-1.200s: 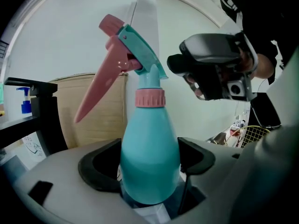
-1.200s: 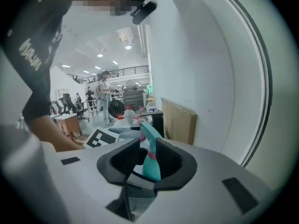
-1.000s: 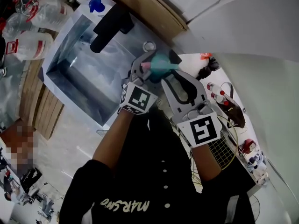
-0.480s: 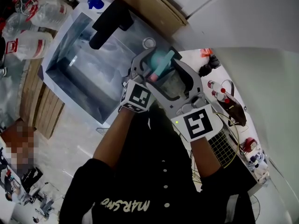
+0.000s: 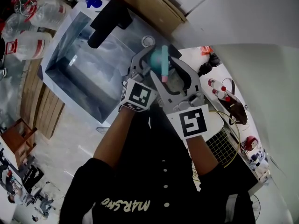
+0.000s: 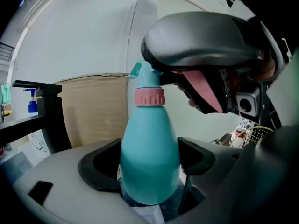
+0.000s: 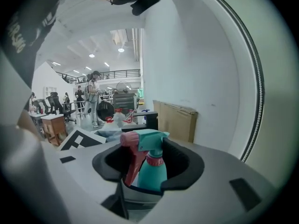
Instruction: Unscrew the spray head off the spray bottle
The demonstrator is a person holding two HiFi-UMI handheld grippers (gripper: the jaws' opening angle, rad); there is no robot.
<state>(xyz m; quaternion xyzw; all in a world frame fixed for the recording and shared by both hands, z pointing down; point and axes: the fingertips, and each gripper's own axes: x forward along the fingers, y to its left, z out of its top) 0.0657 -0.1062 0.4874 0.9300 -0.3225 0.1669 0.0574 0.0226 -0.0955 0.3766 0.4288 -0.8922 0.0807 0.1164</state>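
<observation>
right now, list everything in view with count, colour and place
spray bottle: one, teal with pink collar, held in front of the person
spray head: one, teal with pink trigger, on the bottle's neck
tub: one, silver-grey, beyond the grippers, left
black fixture: one, black, over the tub
pump bottle: one, blue, behind the tub
jugs: at least two, clear with red trim, far left
cardboard sheet: one, brown, leaning against the wall
wire basket: one, pale, at the person's right
left gripper: one, grey, fingers shut on the bottle's body
right gripper: one, grey, fingers around the spray head, just closing, not yet pressing
</observation>
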